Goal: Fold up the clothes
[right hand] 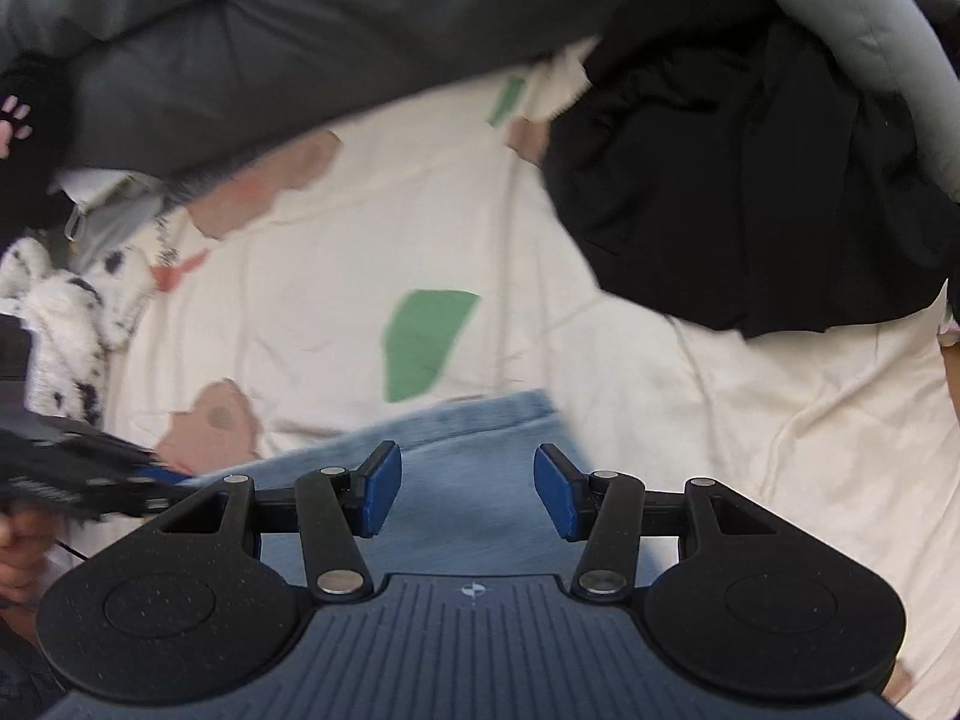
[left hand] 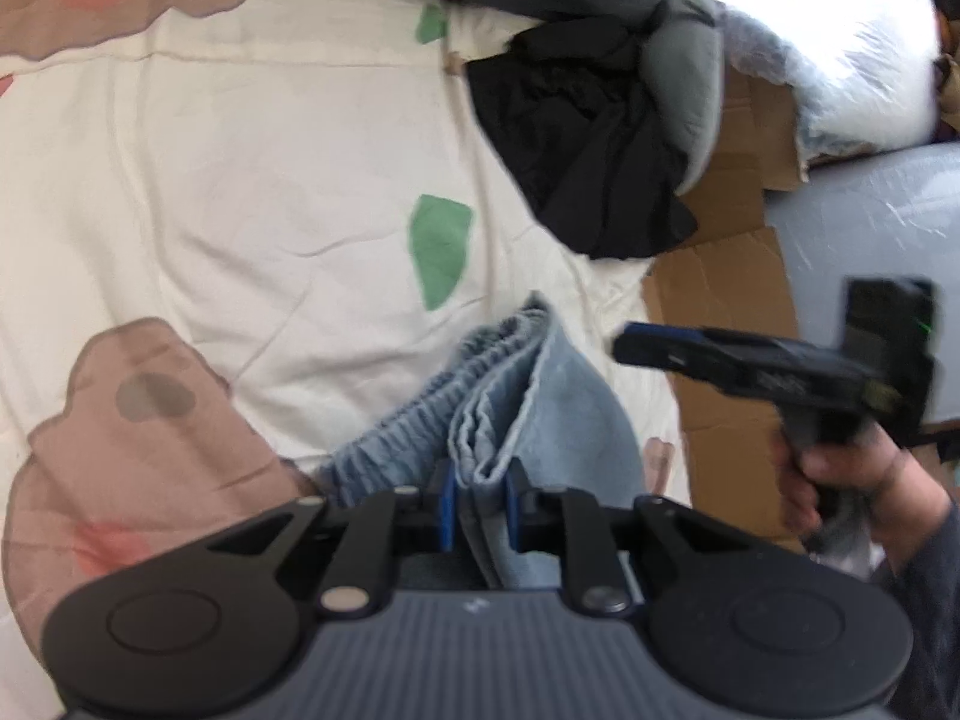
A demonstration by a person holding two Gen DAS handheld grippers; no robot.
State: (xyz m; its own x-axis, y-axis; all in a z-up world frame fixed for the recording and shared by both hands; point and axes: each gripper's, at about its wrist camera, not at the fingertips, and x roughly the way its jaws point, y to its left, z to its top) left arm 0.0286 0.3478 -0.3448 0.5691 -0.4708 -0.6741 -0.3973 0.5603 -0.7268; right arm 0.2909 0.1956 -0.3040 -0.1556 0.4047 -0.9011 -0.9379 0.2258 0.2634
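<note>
A light blue denim garment [left hand: 528,396] lies folded in layers on the cream bedspread [left hand: 240,180]. My left gripper [left hand: 480,501] is shut on a bunched fold of it, the blue pads pressing from both sides. My right gripper [right hand: 467,492] hovers above the same denim garment [right hand: 474,450], its jaws open with nothing between the pads. In the left wrist view the right gripper [left hand: 636,348] sits to the right, held by a hand [left hand: 840,474]. In the right wrist view the left gripper [right hand: 150,474] shows at the left edge, its tip on the denim.
A black garment [left hand: 588,138] and a grey one [left hand: 684,78] are piled at the bed's far right. Dark grey cloth [right hand: 300,30] lies along the far side. A spotted plush toy [right hand: 66,312] lies at the left. Flattened cardboard [left hand: 726,276] covers the floor beside the bed.
</note>
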